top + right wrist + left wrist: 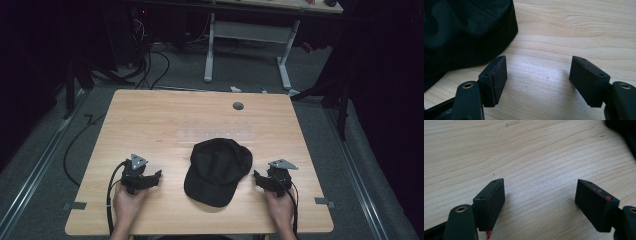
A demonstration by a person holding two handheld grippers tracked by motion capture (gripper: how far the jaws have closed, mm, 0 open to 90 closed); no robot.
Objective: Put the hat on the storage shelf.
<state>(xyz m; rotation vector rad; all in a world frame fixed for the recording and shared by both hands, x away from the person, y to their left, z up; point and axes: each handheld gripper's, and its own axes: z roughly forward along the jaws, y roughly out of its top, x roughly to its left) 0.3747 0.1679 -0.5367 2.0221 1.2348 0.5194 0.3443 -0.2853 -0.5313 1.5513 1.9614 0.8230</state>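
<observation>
A black cap (218, 170) lay on the wooden bench (150, 125), in the near half and a little right of the middle, with its brim toward the person and its rounded crown toward the far edge. It was flat on the wood and nothing held it. In the right gripper view the cap (461, 32) filled the upper left corner, its dark mesh cloth resting on the bench (574, 30).

The right gripper (264, 180) rested on the bench just beside the cap's right side, near it, and I could not tell if it touched the cloth. Its two black jaws stood wide apart, with only bare wood between them, as the right gripper (537, 75) showed in its own view. One jaw was close to the edge of the cap.

The left gripper (150, 179) was on the other side of the cap, a little apart from the brim. Its jaws were also spread wide and held nothing; in the left gripper view the left gripper (540, 200) had bare wood (524, 150) before it, and a dark piece of the cap (624, 132) showed in the upper right corner.

Each gripper was held by one hand of the person, coming from the near edge of the bench. A small grey round hole (238, 106) was in the wood near the far edge.
</observation>
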